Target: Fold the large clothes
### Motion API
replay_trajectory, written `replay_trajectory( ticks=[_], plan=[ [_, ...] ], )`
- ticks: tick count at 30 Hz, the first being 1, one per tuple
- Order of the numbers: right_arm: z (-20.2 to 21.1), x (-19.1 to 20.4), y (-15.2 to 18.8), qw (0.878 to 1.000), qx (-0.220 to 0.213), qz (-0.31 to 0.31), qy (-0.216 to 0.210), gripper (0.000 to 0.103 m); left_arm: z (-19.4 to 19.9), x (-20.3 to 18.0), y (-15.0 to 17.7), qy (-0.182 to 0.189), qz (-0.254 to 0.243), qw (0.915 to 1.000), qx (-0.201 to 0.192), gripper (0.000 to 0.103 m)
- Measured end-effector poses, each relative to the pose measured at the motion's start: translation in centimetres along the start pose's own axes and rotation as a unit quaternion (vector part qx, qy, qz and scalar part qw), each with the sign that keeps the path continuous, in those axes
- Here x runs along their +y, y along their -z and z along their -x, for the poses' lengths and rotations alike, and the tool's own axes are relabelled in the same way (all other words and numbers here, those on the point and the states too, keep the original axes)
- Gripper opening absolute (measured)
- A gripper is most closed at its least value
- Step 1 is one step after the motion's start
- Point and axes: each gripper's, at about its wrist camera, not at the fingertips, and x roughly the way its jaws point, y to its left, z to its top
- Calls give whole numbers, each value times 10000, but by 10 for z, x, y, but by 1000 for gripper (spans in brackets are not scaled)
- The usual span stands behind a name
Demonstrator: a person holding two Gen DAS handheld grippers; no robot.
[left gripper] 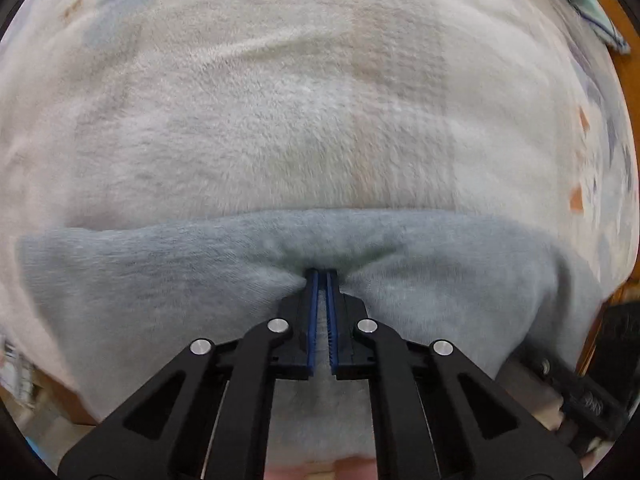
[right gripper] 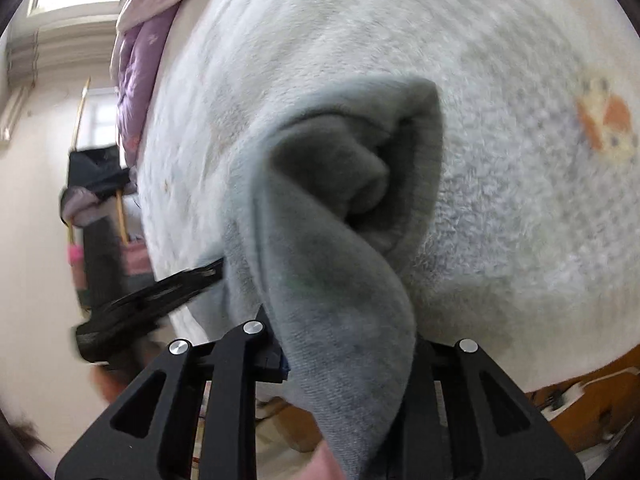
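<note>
**Grey garment pinched at two points on the bed**

A grey fleece garment (left gripper: 460,280) lies along the near edge of a bed, on top of a fluffy white blanket (left gripper: 280,120) with faint blue and orange printed shapes. The cloth is soft and ribbed, pale blue-grey in colour, bunched into rounded folds rather than spread flat.

The left hand-held gripper (left gripper: 322,276) points down into the garment, its blue-padded jaws clenched nearly together, with the cloth puckered into creases around the tips.

The right hand-held gripper (right gripper: 348,360) is mostly hidden by the cloth it grasps: a thick fold of the grey garment (right gripper: 340,280) hangs between its black arms and drapes over them. Above that fold, the cloth curls into a dark hollow tube. A crumpled lilac quilt (right gripper: 136,72) sits at the far end of the bed.
</note>
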Motion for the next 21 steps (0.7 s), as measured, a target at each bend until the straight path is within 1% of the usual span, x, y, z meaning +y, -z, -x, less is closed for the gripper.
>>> replay_trajectory(
  ticks=[1, 2, 3, 4, 5, 6, 7, 8, 9, 10, 11, 12, 13, 14, 15, 16, 17, 18, 19, 21],
  plan=[
    [-1, -3, -2, 9999, -24, -116, 15, 23, 3, 2, -2, 62, 75, 9998, 180, 5],
    [-2, -4, -4, 9998, -16, -183, 34, 23, 9, 6, 0, 132, 227, 9989, 381, 5],
    [-2, -5, -4, 9997, 0, -215, 64, 25, 19, 7, 4, 198, 378, 9971, 630, 2],
    [2, -8, -2, 9997, -7, -227, 63, 25, 29, 5, 10, 263, 419, 9958, 771, 3],
    [5, -9, 0, 9997, -24, -247, -2, 25, 35, 2, 17, 266, 356, 9963, 739, 2],
    [7, -10, -2, 9996, -32, -269, -50, 25, 28, -2, 25, -106, 232, 9971, 716, 2],
    [6, -13, -3, 9994, -35, -329, -123, 25, 11, -4, 31, -408, 149, 9966, 706, 2],
    [4, -12, -1, 9992, -22, -366, -158, 26, -5, -7, 34, -542, 5, 9970, 552, 2],
    [2, -14, -2, 9989, 0, -404, -231, 26, -8, -11, 33, -650, -110, 9971, 385, 2],
    [2, -14, -2, 9989, -30, -411, -245, 26, -7, -15, 31, -747, -132, 9962, 423, 0],
    [4, -14, -1, 9989, -42, -407, -228, 26, -2, -17, 32, -794, -27, 9953, 553, 0],
    [3, -11, -2, 9990, -46, -395, -202, 26, 6, -17, 35, -753, 91, 9950, 649, 0],
    [3, -11, -2, 9990, -47, -407, -189, 26, 13, -18, 39, -632, 133, 9956, 682, 0],
    [3, -11, -3, 9987, -41, -460, -226, 26, 21, -18, 50, -329, 207, 9968, 705, 0],
    [2, -11, -3, 9983, -27, -517, -276, 26, 17, -16, 59, -183, 261, 9967, 749, 0],
    [5, -16, 2, 9982, -14, -524, -293, 26, 6, -12, 67, -211, 302, 9959, 827, 0],
    [4, -17, 2, 9982, 5, -522, -288, 26, -11, -7, 74, -134, 326, 9962, 797, 0],
    [2, -17, 2, 9985, 37, -494, -226, 26, -17, -2, 76, -18, 390, 9967, 709, 1],
    [3, -19, 4, 9986, 17, -482, -214, 26, -15, 0, 74, 39, 535, 9957, 753, 0],
    [3, -20, 4, 9980, -13, -582, -261, 27, -6, 2, 75, 58, 863, 9913, 992, 0]
  ],
)
